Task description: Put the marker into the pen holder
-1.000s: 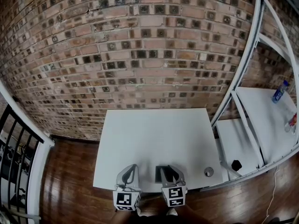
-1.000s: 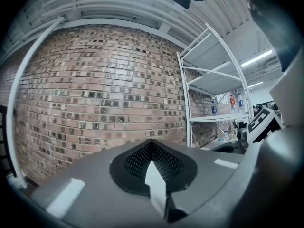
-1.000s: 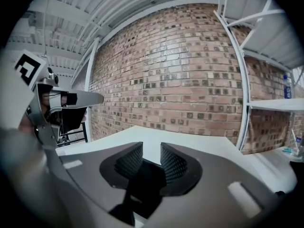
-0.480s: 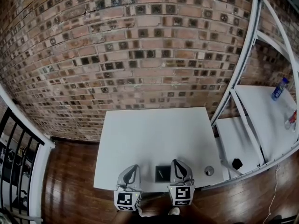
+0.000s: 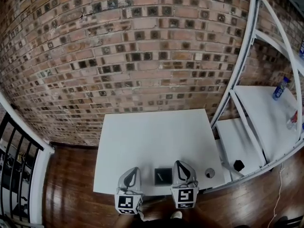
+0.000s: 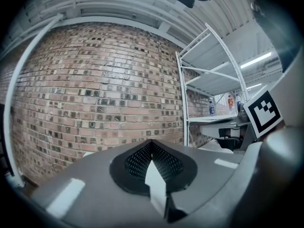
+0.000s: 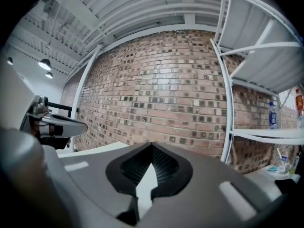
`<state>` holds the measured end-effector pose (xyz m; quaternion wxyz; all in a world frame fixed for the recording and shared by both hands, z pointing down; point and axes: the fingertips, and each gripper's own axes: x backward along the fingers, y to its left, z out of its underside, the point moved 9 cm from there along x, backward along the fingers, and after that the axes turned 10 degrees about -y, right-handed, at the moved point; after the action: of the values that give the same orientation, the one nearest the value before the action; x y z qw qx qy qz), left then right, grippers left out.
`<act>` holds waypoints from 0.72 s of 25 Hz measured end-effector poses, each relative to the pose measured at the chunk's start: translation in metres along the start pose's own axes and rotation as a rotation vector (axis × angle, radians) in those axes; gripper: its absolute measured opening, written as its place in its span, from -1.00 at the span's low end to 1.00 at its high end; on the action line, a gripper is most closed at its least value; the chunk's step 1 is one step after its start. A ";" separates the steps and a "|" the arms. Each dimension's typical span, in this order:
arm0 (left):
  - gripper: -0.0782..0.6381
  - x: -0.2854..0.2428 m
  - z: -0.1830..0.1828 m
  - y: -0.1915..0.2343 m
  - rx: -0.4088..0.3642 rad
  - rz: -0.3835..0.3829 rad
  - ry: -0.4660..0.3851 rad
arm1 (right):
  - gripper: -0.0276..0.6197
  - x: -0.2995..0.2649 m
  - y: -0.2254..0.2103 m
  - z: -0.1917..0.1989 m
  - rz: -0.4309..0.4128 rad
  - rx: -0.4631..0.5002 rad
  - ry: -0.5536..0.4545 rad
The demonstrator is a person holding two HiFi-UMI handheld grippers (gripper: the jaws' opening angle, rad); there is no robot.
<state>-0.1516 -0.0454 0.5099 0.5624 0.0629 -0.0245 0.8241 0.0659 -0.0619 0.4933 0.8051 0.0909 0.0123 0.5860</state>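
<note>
In the head view the black square pen holder (image 5: 163, 176) stands at the near edge of the white table (image 5: 152, 137). A thin marker (image 5: 161, 177) shows inside it, leaning. My right gripper (image 5: 180, 165) sits just right of the holder, shut, with nothing between its jaws. My left gripper (image 5: 132, 170) rests to the left of the holder, also shut and empty. In the left gripper view, the left gripper (image 6: 152, 145) has its jaws pressed together. The right gripper view shows the right gripper (image 7: 152, 148) the same way. Both point over the table toward the brick wall.
A small round grey object (image 5: 209, 173) lies at the table's near right corner. A white shelf rack (image 5: 247, 127) stands at the right, with a bottle (image 5: 278, 88) on it and a black item (image 5: 239, 165) on a lower shelf. A black railing (image 5: 14, 160) is at the left.
My right gripper was over the pen holder with its jaws open; it has moved right, off the holder, and shut. The marker now shows inside the holder. The left gripper stays put.
</note>
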 end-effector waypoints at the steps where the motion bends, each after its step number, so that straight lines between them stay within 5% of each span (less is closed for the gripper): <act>1: -0.74 -0.001 0.000 -0.001 -0.001 0.002 0.000 | -0.91 0.001 0.000 0.000 0.000 0.004 0.001; 18: -0.74 -0.010 -0.007 -0.011 -0.029 0.019 -0.015 | -0.91 0.005 -0.008 -0.004 -0.023 -0.013 -0.048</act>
<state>-0.1383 -0.0500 0.5015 0.5552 0.0608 -0.0411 0.8285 0.0744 -0.0585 0.4886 0.8124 0.0995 -0.0101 0.5745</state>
